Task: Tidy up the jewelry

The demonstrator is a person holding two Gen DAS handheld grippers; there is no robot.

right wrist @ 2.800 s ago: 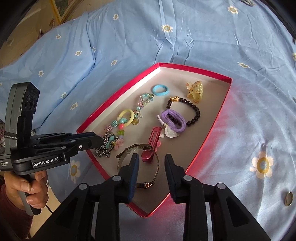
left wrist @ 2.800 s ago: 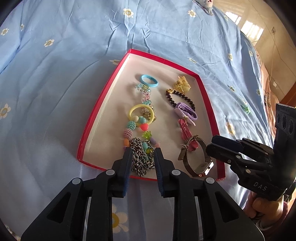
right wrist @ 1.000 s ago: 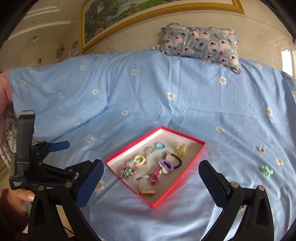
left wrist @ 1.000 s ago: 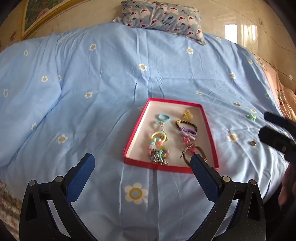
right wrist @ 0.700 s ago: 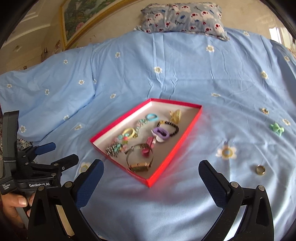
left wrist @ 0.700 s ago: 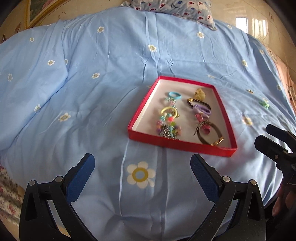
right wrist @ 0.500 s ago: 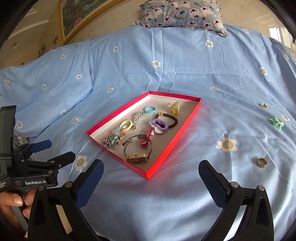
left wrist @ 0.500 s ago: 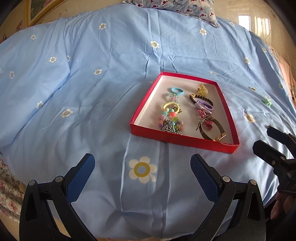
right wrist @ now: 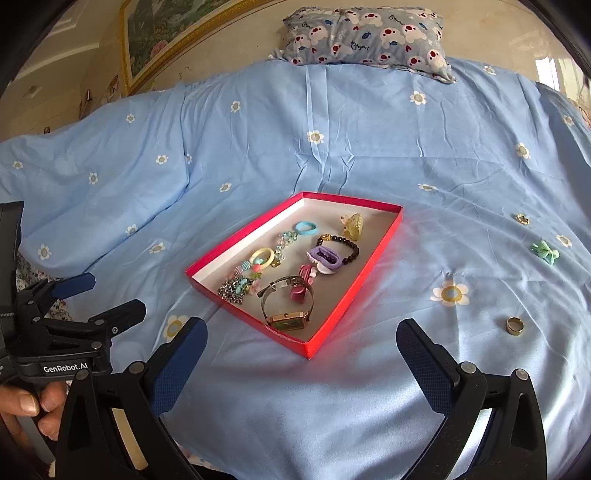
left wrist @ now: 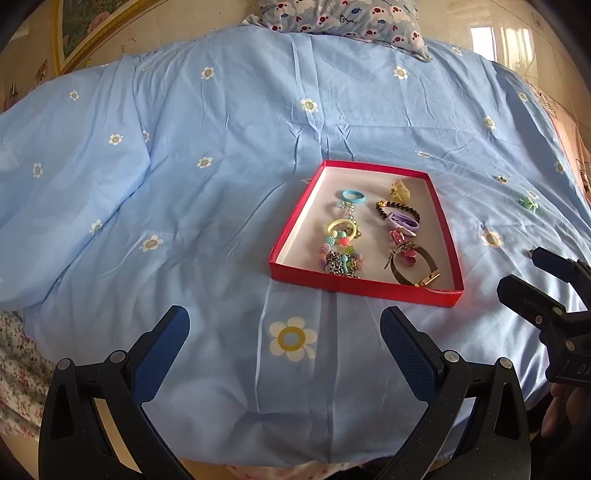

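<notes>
A red tray (left wrist: 364, 290) (right wrist: 245, 315) lies on the blue flowered bedspread. It holds a gold watch (left wrist: 413, 273) (right wrist: 288, 319), a silver chain (left wrist: 338, 264), a dark bead bracelet (right wrist: 347, 245), a blue hair tie (left wrist: 352, 195) and other trinkets. Out on the cover to the right lie a gold ring (right wrist: 514, 325), a green clip (right wrist: 545, 251) (left wrist: 529, 202) and a small gold piece (right wrist: 522, 218). My left gripper (left wrist: 284, 321) (right wrist: 110, 293) hangs wide open and empty, short of the tray's near edge. Beside the tray's near corner, my right gripper (right wrist: 302, 328) (left wrist: 519, 269) is also wide open and empty.
A patterned pillow (right wrist: 369, 37) lies at the head of the bed under a framed painting (right wrist: 155, 33). The bed's near edge runs just below both grippers. A person's hand (right wrist: 22, 406) holds the left gripper's handle.
Both grippers were nearly shut over the tray, left at the chain, right at the watch. Both have since opened wide and pulled back toward the bed's near edge.
</notes>
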